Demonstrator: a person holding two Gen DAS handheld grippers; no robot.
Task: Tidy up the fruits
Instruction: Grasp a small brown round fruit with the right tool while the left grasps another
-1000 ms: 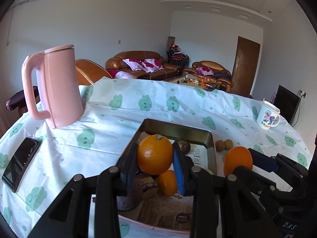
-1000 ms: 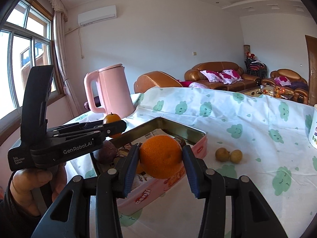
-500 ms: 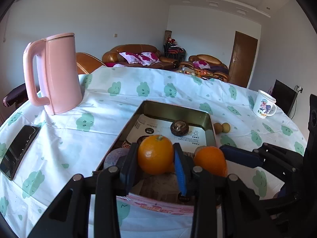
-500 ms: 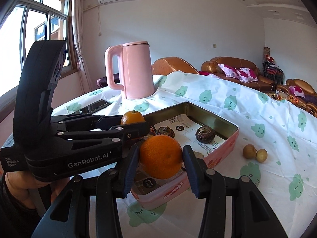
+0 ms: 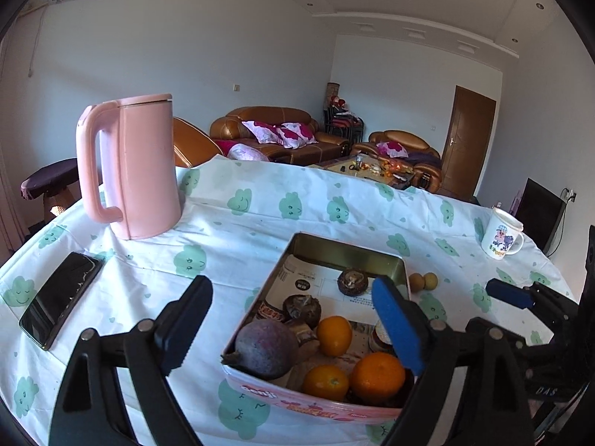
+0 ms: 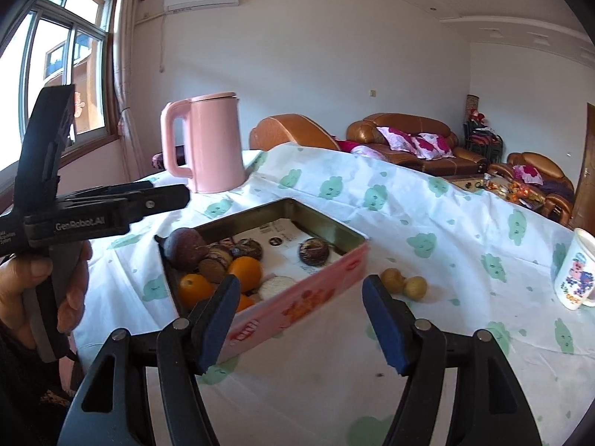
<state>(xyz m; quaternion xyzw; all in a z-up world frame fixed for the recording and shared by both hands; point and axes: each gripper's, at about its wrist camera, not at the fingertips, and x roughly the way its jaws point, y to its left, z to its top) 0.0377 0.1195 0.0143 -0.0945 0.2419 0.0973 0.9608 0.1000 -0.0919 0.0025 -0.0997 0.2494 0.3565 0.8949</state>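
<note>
A pink-sided metal tin (image 5: pixel 346 249) (image 6: pixel 316 278) sits on the table and holds three oranges (image 5: pixel 377 375) (image 6: pixel 245 273), a dark purple fruit (image 5: pixel 266 347) (image 6: pixel 186 247) and brown mangosteens (image 5: pixel 351 280) (image 6: pixel 314 251). My left gripper (image 5: pixel 293 321) is open and empty above the tin's near end. My right gripper (image 6: pixel 297 319) is open and empty in front of the tin's pink side. Two small yellow-brown fruits (image 5: pixel 423 281) (image 6: pixel 403 283) lie on the cloth right of the tin.
A pink kettle (image 5: pixel 130 167) (image 6: pixel 208 145) stands at the back left. A black phone (image 5: pixel 61 297) lies at the left edge. A white cartoon mug (image 5: pixel 500 236) (image 6: pixel 576 273) stands at the right. A white cloth with green clouds (image 5: pixel 260 208) covers the table.
Both grippers have opened and let go of their oranges, which now lie in the tin's near end. Both have pulled back and up from the tin.
</note>
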